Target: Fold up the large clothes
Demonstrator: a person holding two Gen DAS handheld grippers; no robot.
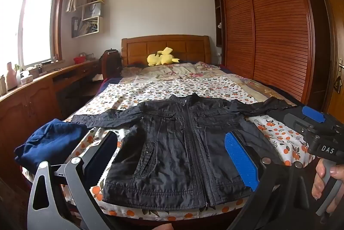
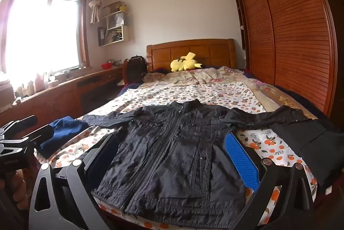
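Observation:
A black zip-up jacket (image 1: 178, 144) lies flat, front up, on the bed's foot end, sleeves spread left and right; it also shows in the right wrist view (image 2: 172, 157). My left gripper (image 1: 169, 157) is open and empty, hovering before the jacket's hem, one finger to each side. My right gripper (image 2: 172, 157) is open and empty too, held above the hem. The right gripper's body (image 1: 318, 131) shows at the right of the left wrist view. The left gripper's body (image 2: 19, 137) shows at the left of the right wrist view.
The bed (image 1: 172, 86) has a fruit-print sheet. A folded blue garment (image 1: 51, 144) lies at the left corner, a black garment (image 2: 311, 148) at the right edge. A yellow plush (image 1: 162, 57) sits by the headboard. A desk (image 1: 32, 96) stands left, a wardrobe (image 1: 268, 26) right.

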